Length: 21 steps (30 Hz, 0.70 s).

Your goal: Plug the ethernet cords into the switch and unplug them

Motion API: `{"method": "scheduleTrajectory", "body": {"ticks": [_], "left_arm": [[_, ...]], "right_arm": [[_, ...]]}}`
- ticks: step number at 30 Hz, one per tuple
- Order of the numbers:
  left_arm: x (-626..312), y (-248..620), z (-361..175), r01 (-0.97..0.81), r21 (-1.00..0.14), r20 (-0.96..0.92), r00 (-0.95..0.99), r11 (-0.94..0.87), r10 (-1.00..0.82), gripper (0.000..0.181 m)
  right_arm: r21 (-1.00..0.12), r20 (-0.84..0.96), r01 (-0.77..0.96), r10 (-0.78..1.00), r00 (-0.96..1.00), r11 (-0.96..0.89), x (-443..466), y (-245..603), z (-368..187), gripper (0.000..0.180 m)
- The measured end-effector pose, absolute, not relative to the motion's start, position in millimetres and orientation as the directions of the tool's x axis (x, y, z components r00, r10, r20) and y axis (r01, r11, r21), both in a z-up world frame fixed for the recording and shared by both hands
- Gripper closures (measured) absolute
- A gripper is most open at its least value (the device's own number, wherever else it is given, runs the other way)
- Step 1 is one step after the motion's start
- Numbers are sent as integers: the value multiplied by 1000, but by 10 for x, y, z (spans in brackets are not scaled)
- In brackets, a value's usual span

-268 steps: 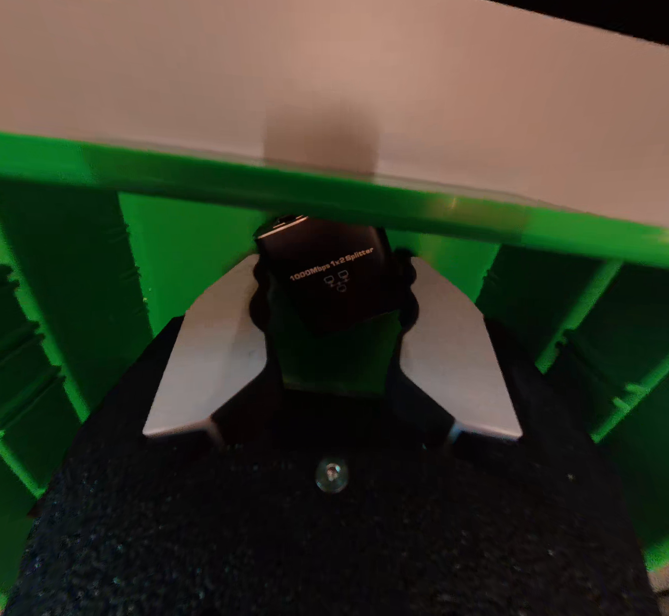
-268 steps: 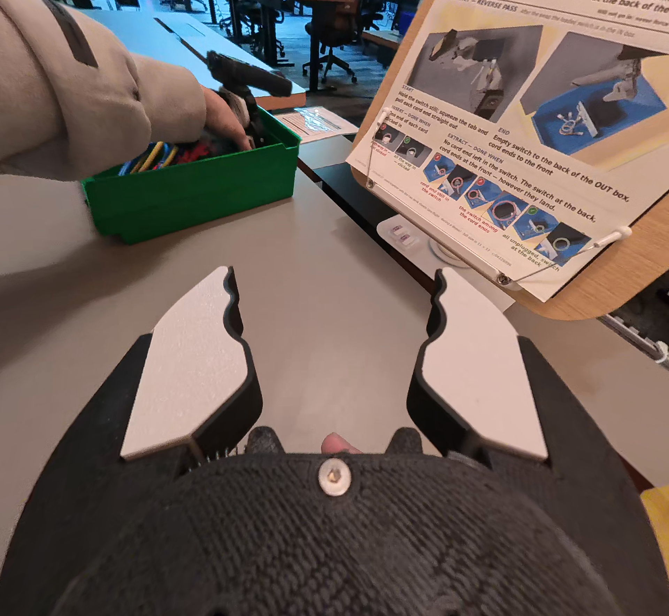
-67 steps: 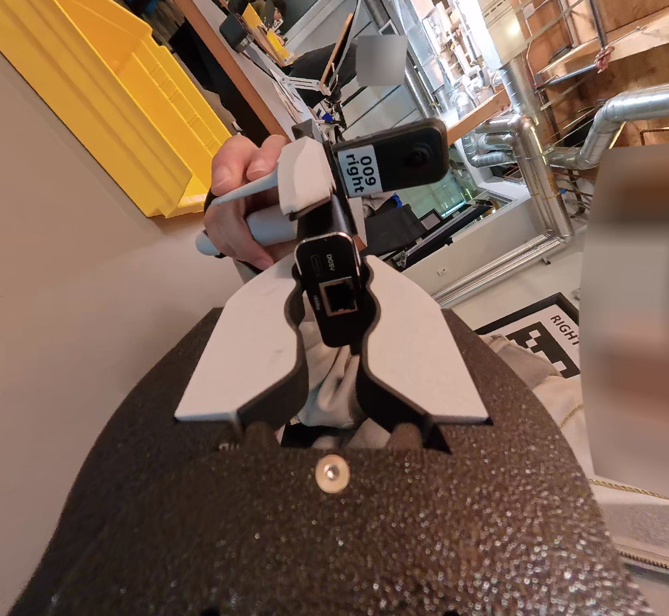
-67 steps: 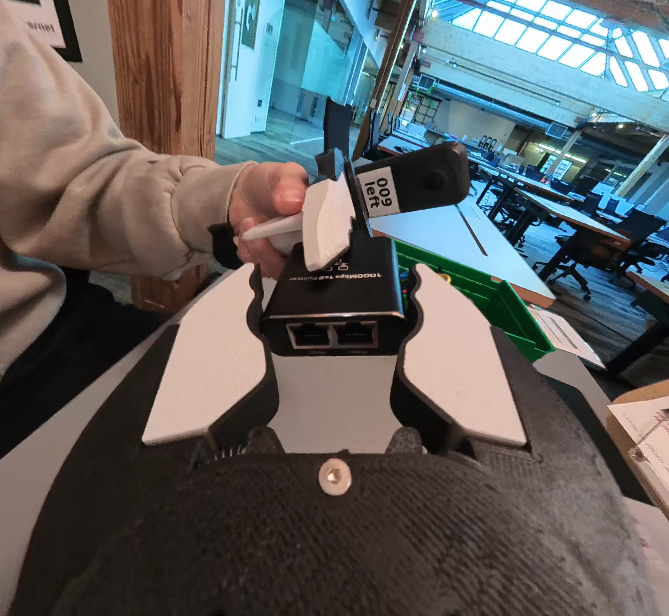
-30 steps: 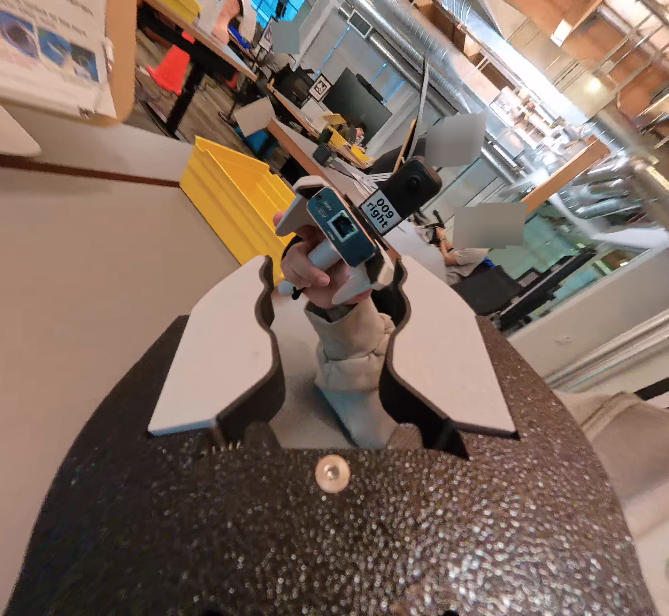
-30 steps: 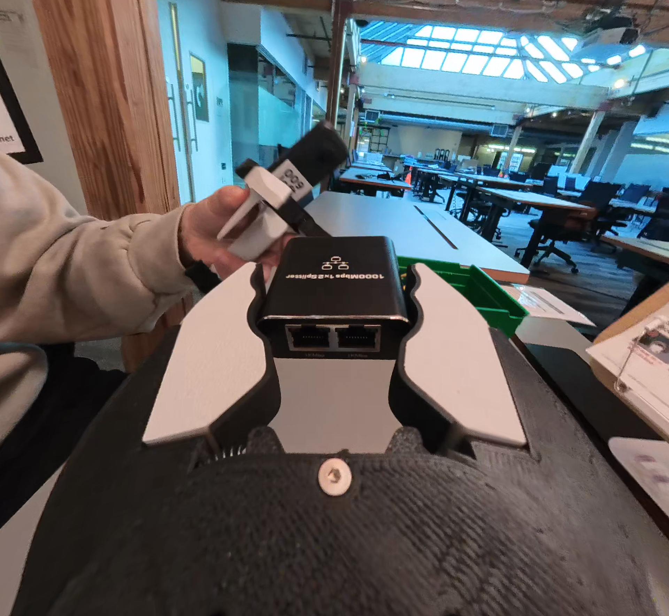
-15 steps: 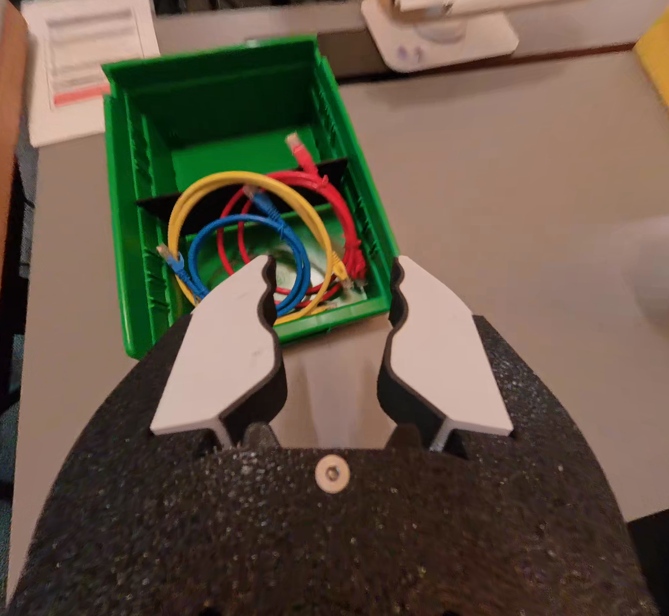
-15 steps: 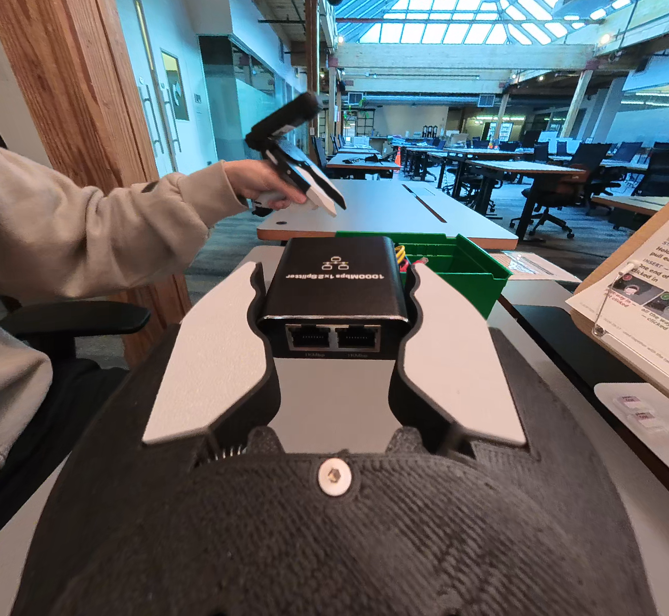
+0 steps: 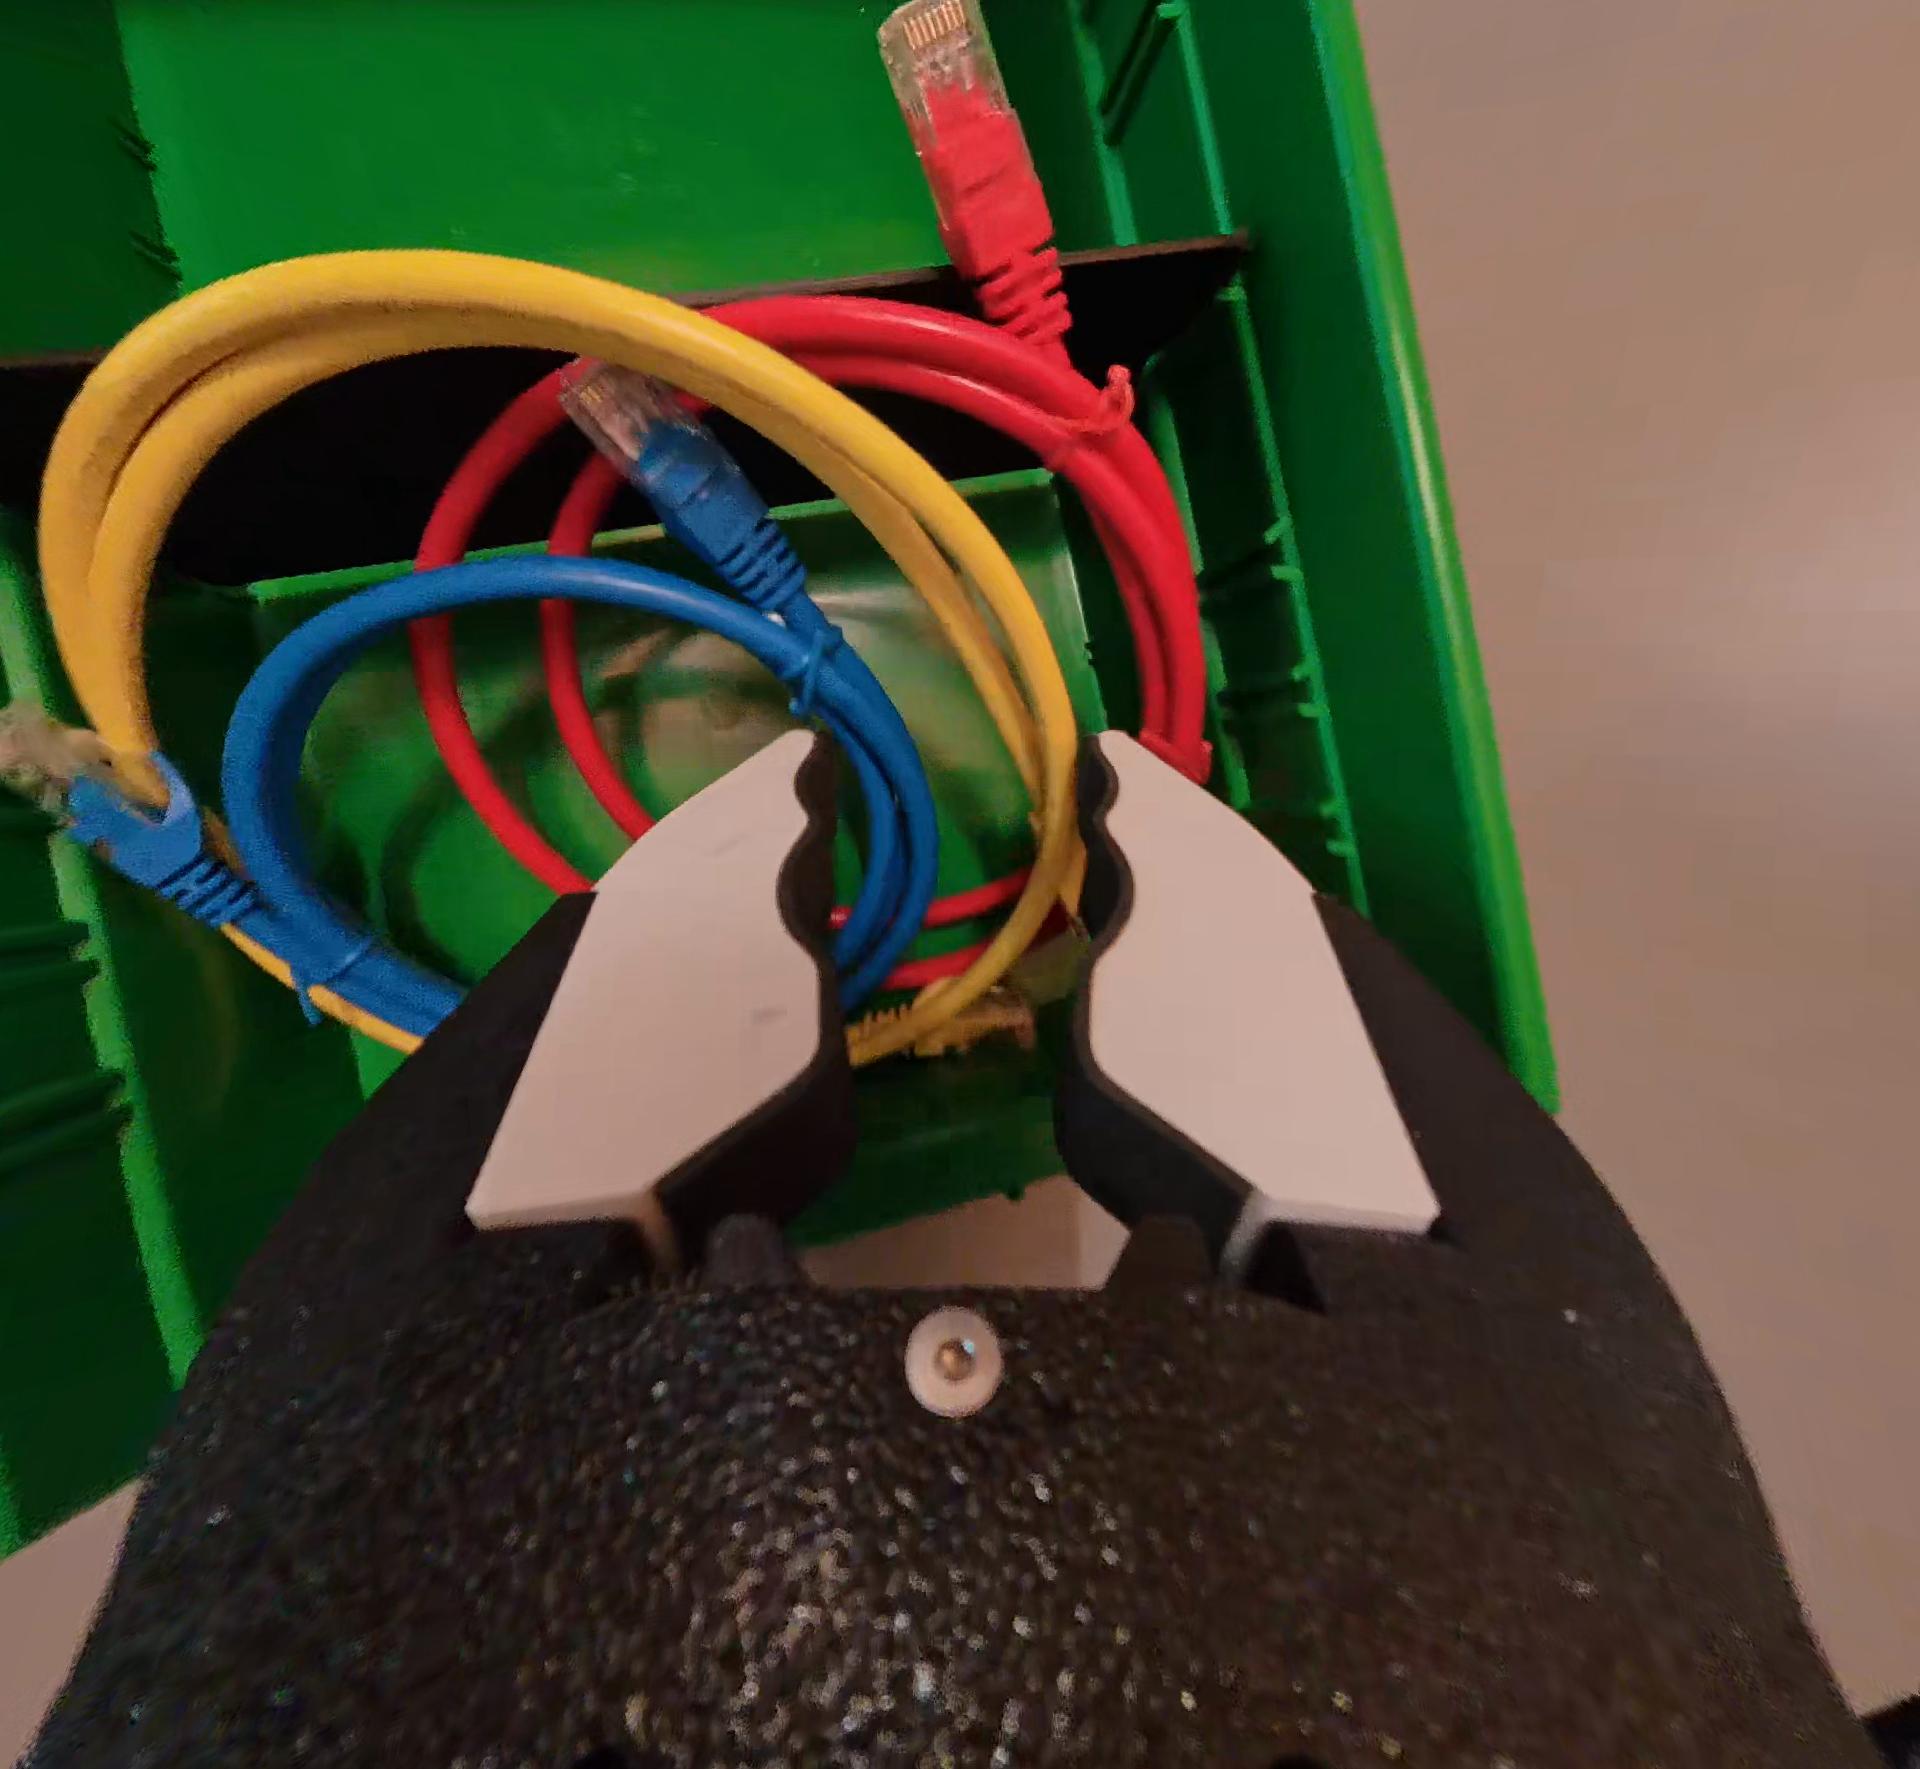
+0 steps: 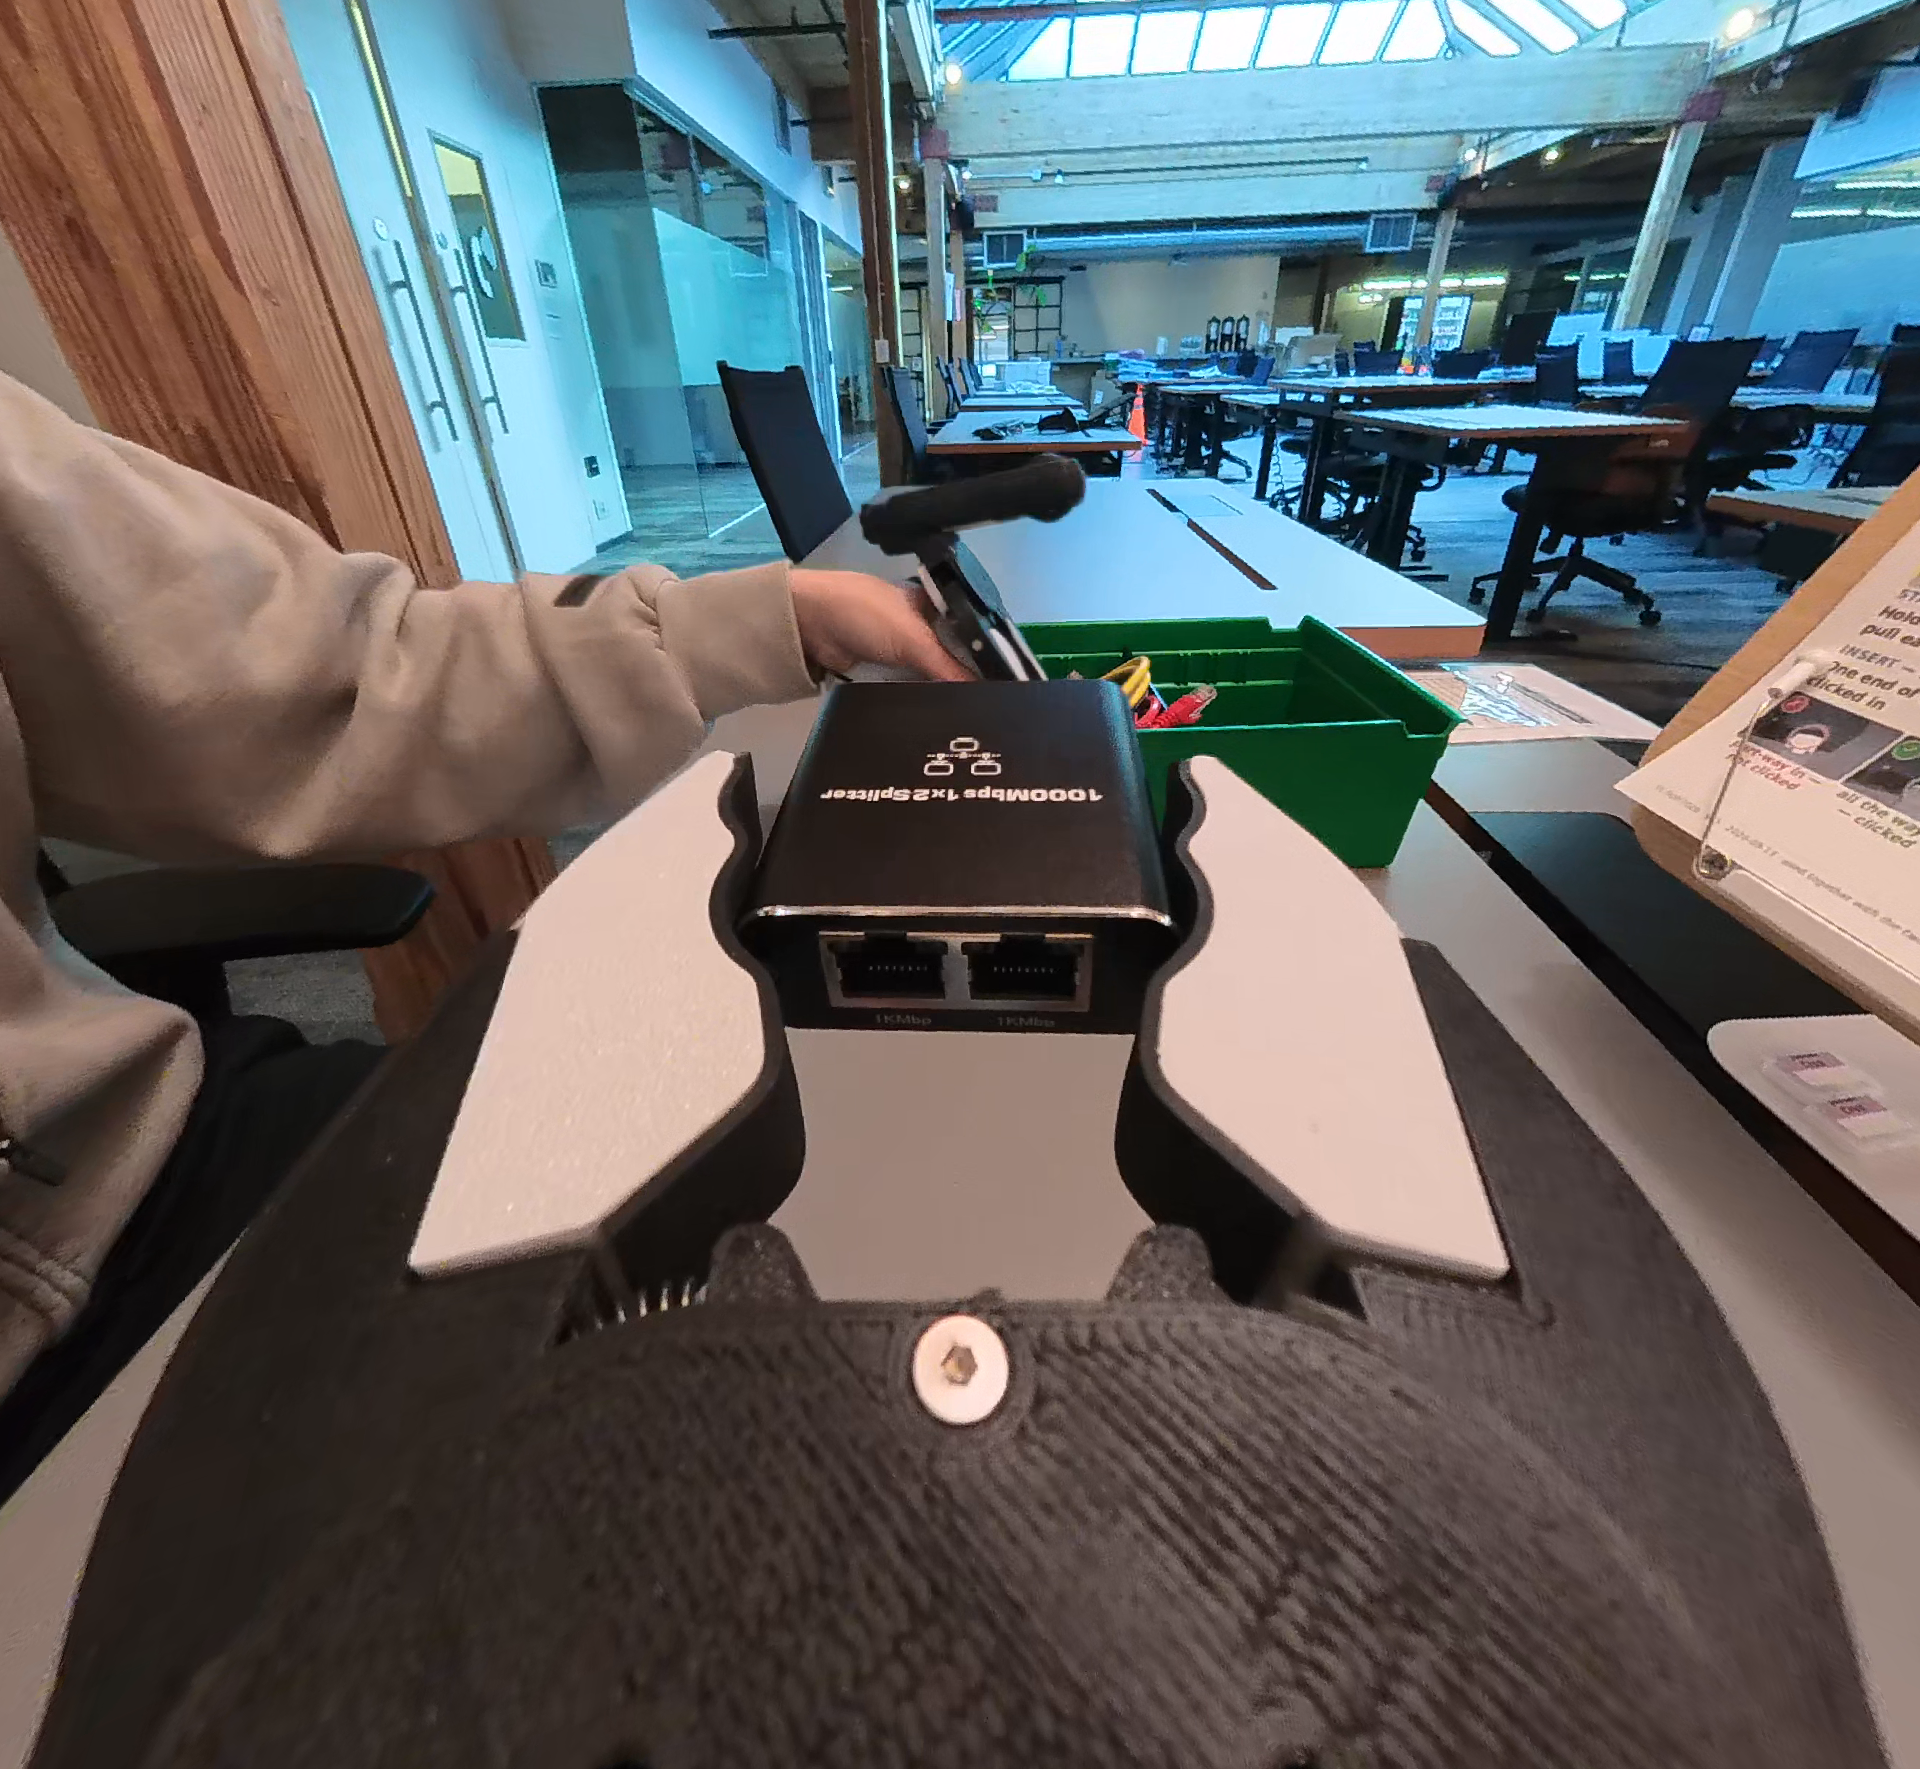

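Ethernet switch in right gripper; three cords in green bin.
Right gripper [image 10: 961, 867]: jaws closed on black two-port switch [image 10: 956, 815], ports facing camera, above grey table [image 10: 1621, 1189]; left gripper [image 9: 951, 862]: jaws parted, gripping nothing, over near compartment of green bin [image 9: 1340, 431]; coiled blue cord [image 9: 582, 576], yellow cord [image 9: 416, 285], red cord [image 9: 1132, 514] inside; red plug [image 9: 951, 88] rests across black divider [image 9: 1143, 285].

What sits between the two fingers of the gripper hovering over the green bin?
In the left wrist view, the left gripper frames blue cord, yellow cord and red cord loops, ungripped.
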State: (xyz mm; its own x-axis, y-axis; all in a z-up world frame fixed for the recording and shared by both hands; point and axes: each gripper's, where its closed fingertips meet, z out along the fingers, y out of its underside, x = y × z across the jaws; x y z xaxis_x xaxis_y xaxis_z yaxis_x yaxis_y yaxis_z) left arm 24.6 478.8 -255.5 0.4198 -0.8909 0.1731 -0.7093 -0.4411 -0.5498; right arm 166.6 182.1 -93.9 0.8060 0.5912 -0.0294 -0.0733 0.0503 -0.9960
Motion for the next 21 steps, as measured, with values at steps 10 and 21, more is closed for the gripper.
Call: {"method": "scheduleTrajectory", "body": {"ticks": [10, 21], "left_arm": [[350, 4782, -2564, -681, -595, 196, 392, -427, -899, 173], [150, 4776, -1458, -412, -856, 118, 431, -312, -895, 174]], "right_arm": [[-998, -34, -61, 597, 802, 26, 1667, 1837, -1010, 104], [-997, -4, -49, 610, 793, 57, 1631, 1775, -925, 104]]}}
